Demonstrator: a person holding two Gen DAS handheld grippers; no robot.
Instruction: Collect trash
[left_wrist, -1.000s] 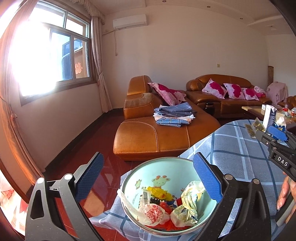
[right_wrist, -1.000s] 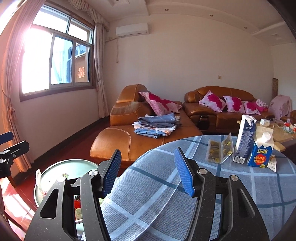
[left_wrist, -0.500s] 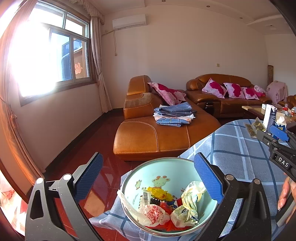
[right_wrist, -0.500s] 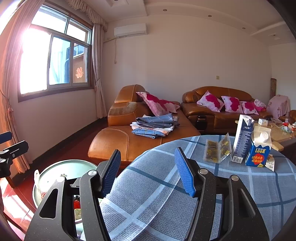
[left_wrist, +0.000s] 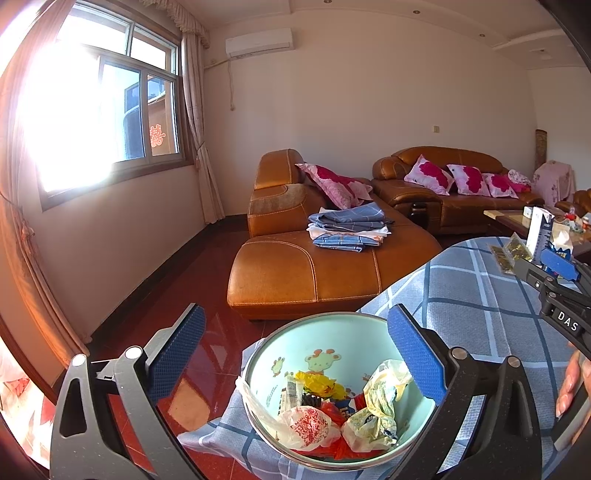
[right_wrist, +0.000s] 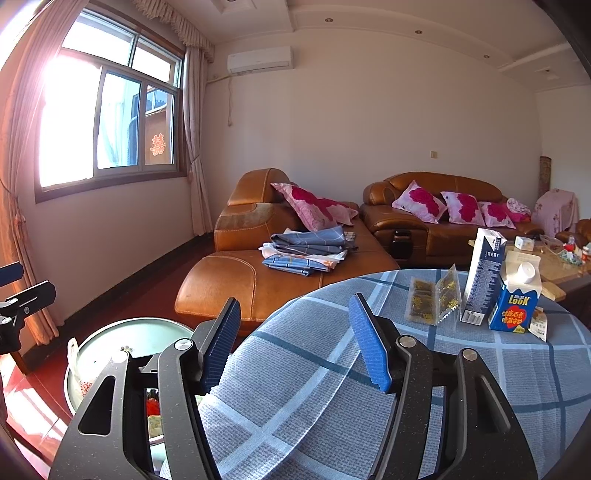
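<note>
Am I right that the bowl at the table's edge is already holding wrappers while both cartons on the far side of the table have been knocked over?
Not quite: the bowl does hold wrappers, but the right wrist view shows both cartons, tall and blue, standing upright on the table.

Pale-green round bowl (left_wrist: 343, 339) – cartoon animals inside; blue-grey plaid tablecloth (right_wrist: 332, 369); tan leather sofa (left_wrist: 295, 273) – pink-flowered cushions (left_wrist: 428, 173).

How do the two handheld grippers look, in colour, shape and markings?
The left gripper and the right gripper look alike: black, speckled angular fingers with slot-shaped cut-outs and silver round pivot pins, each ending in a blue ribbed pad. Seen from the left wrist view, the right gripper's side bears the white letters "DAS". No cables or sleeves are visible.
</note>
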